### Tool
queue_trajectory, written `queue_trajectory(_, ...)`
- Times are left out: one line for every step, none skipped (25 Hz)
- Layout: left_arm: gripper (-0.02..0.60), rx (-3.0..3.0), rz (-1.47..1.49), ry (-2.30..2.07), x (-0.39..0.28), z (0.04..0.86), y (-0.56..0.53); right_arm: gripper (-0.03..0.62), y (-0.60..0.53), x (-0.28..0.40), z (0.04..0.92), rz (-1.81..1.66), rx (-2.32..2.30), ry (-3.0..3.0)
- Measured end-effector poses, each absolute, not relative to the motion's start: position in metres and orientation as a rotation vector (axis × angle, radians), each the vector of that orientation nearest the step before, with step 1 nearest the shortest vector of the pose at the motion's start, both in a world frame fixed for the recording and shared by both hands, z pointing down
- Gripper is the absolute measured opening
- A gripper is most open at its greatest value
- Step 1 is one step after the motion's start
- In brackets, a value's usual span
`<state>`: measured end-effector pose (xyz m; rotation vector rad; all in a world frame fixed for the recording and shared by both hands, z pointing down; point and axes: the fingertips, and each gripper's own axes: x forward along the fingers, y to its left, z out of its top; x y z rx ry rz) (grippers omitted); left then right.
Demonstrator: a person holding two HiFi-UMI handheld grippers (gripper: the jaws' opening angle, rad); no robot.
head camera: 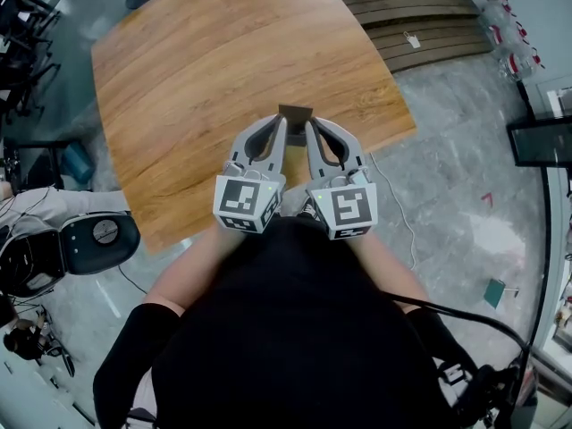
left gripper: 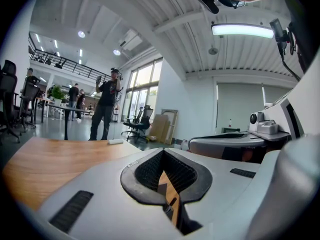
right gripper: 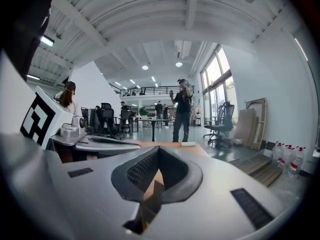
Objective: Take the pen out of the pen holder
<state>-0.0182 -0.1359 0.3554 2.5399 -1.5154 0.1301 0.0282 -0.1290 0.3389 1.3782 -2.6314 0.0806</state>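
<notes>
A small dark brown pen holder (head camera: 295, 112) stands on the wooden table (head camera: 223, 70), close to its near edge. No pen shows in any view. Both grippers are held side by side over the near edge, tips almost at the holder. The left gripper (head camera: 282, 125) is just to the holder's left and the right gripper (head camera: 309, 125) just to its right. Each one's jaws meet at the tips with nothing between them. In the left gripper view the left gripper (left gripper: 163, 152) is shut, and in the right gripper view so is the right gripper (right gripper: 159, 148).
An office chair (head camera: 89, 239) stands left of the person, and a cable (head camera: 402, 208) trails over the floor at right. Wooden planks (head camera: 420, 21) and water bottles (head camera: 514, 47) lie beyond the table's right side. A small white object (left gripper: 115, 141) rests at the table's far edge. People stand in the background.
</notes>
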Motion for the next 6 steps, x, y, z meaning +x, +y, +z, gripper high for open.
queue_trajectory(0.005,2.54,0.13,-1.515,-0.0187,0.3558,-0.1359,0.014,-0.129,0.0277,0.3396,0.082,1.376,-2.63)
queue_trajectory(0.006,2.54,0.13,-1.513,-0.0194,0.3561,-0.136,0.014,-0.129,0.0272,0.3399,0.082,1.375,-2.63)
queue_trajectory(0.006,2.54,0.13,-1.512,-0.0204,0.3565,-0.1363,0.014,-0.1292,0.0264,0.3397,0.081,1.375,-2.629)
queue_trajectory(0.006,2.539,0.13,-1.511,-0.0216,0.3569,-0.1367,0.014,-0.1296,0.0254,0.3394,0.081,1.375,-2.63)
queue_trajectory(0.006,2.539,0.129,-1.51,-0.0229,0.3573,-0.1372,0.014,-0.1301,0.0244,0.339,0.081,1.376,-2.63)
queue_trajectory(0.006,2.538,0.129,-1.509,-0.0242,0.3576,-0.1378,0.014,-0.1307,0.0234,0.3385,0.081,1.378,-2.631)
